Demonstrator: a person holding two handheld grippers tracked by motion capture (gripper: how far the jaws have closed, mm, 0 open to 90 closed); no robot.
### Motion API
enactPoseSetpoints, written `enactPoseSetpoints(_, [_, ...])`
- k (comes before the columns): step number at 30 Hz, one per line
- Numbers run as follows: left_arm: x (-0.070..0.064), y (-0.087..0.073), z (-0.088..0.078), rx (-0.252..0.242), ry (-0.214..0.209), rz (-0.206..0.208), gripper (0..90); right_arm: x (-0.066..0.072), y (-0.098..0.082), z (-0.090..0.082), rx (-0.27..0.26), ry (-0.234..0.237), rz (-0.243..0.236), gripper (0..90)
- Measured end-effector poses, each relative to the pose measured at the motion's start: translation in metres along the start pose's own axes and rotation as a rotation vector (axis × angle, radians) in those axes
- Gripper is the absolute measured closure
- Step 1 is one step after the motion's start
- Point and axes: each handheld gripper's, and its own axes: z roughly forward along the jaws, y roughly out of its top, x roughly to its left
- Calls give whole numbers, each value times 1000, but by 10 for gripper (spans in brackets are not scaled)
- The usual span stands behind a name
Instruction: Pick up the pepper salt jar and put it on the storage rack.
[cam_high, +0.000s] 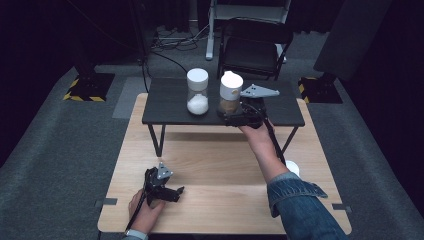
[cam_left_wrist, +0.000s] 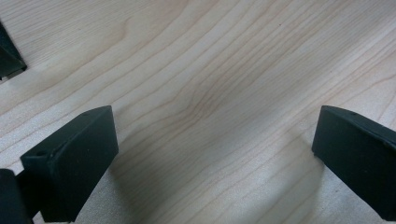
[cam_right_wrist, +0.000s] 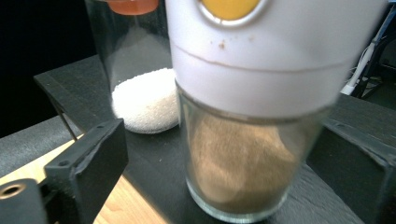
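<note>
Brown-powder jar (cam_right_wrist: 243, 140) upright on black shelf (cam_high: 170, 107), beside white-powder jar (cam_high: 197, 91), standing between spread right fingers (cam_right_wrist: 88, 163), pads clear; left fingers (cam_left_wrist: 74, 163) spread, empty, over bench (cam_left_wrist: 210, 84).

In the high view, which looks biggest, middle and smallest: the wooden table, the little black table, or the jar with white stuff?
1. Wooden table, biggest.
2. Little black table, middle, though it stands farther from the camera.
3. Jar with white stuff, smallest.
</note>
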Motion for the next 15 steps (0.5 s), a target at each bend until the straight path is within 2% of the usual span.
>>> enactPoseSetpoints(4, [3,0,-1,2,-12,12,2,1,-2,-11,1,11,1,33])
enactPoseSetpoints(9, [4,-1,-1,3,-15,15,2,7,-6,-28,-8,10,-30,32])
enactPoseSetpoints(15, [4,-1,-2,2,-14,15,2,5,-12,-49,-23,1,-17,33])
